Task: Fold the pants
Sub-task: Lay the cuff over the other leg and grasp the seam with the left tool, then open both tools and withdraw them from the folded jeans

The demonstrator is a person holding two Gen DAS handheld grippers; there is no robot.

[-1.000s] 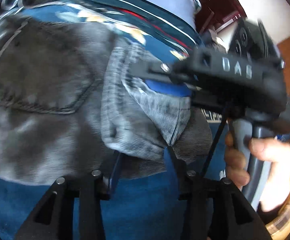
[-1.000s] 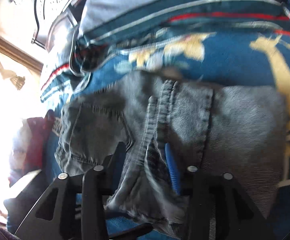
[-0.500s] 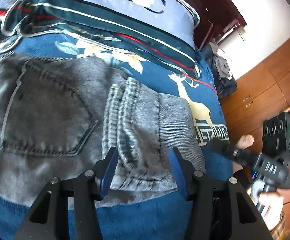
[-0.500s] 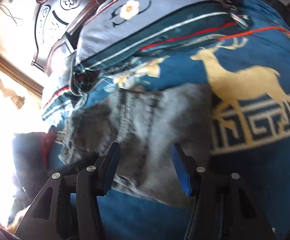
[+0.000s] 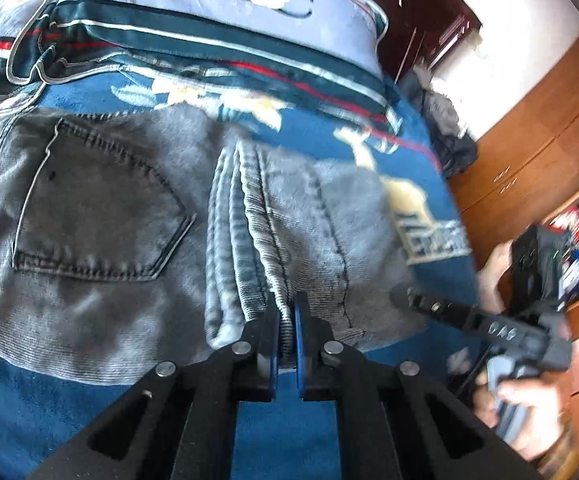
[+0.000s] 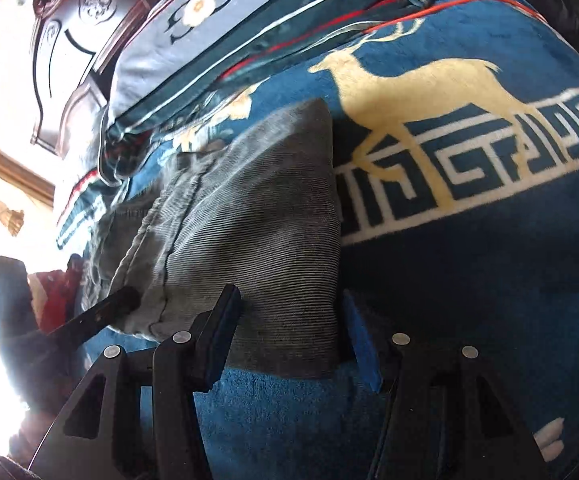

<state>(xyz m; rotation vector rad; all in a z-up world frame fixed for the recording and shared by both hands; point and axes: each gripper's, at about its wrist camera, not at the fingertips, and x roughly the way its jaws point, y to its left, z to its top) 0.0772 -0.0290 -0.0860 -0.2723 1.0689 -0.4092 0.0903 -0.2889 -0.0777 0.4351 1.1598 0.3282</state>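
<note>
While the pants (image 5: 137, 216) lay folded on the blue bed cover (image 5: 69, 408), filling the middle of the left wrist view, the left gripper (image 5: 287, 336) had its fingers pressed together on a thin ridge of the hem at lower centre. The right gripper (image 6: 293, 336) hovered with fingers spread, straddling the near edge of the folded leg without pressing it.

My worry was the thin pinch: lifting might drag only the top layer and undo the fold, and denim could slip from so small a bite.

Only the left view showed the back pocket (image 5: 97, 208), the wardrobe (image 5: 529, 152) and the hand (image 5: 517, 404) holding the right tool; only the right view showed the headboard (image 6: 77, 40) and deer (image 6: 409, 80).
</note>
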